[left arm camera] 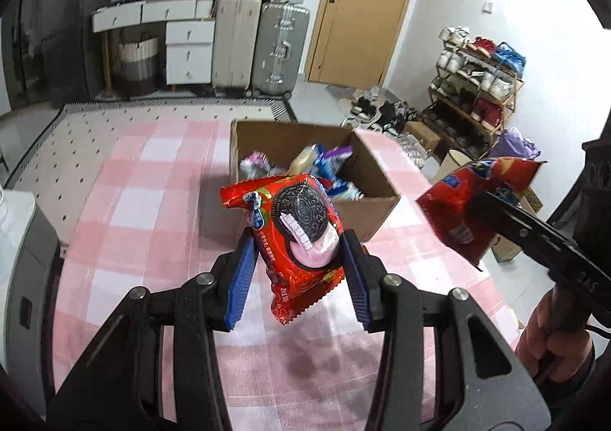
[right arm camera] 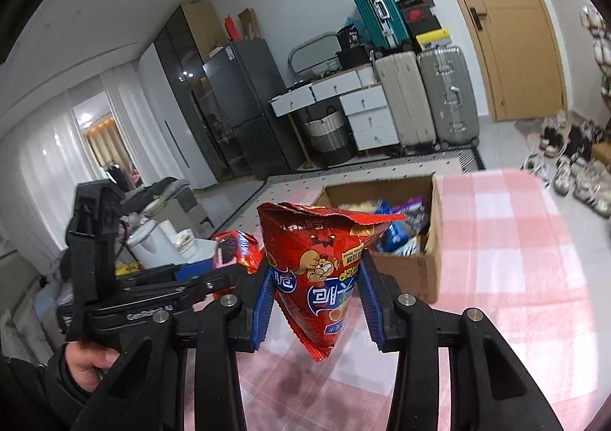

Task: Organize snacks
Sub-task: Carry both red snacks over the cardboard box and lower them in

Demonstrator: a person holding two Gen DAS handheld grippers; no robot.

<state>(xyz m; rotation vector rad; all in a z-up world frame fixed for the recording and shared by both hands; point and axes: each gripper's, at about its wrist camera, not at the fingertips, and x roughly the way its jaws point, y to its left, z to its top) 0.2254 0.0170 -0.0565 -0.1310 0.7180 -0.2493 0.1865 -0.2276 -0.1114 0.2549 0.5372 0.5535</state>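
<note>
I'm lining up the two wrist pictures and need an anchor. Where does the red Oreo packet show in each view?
Left wrist view: the red Oreo packet sits at centre, clamped in the left gripper.
Right wrist view: the same packet peeks out left of centre, mostly hidden behind the chip bag in the right gripper.
Shared landmark: the cardboard box of snacks on the pink checked cloth.

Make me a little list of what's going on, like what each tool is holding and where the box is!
left tool: shut on the red cookie pack, lifted above the cloth
right tool: shut on the red snack bag, also lifted
cardboard box: open, on the pink checked cloth, beyond both tools
in the box: several wrapped snacks
hands: one hand grips the left tool's handle
</note>
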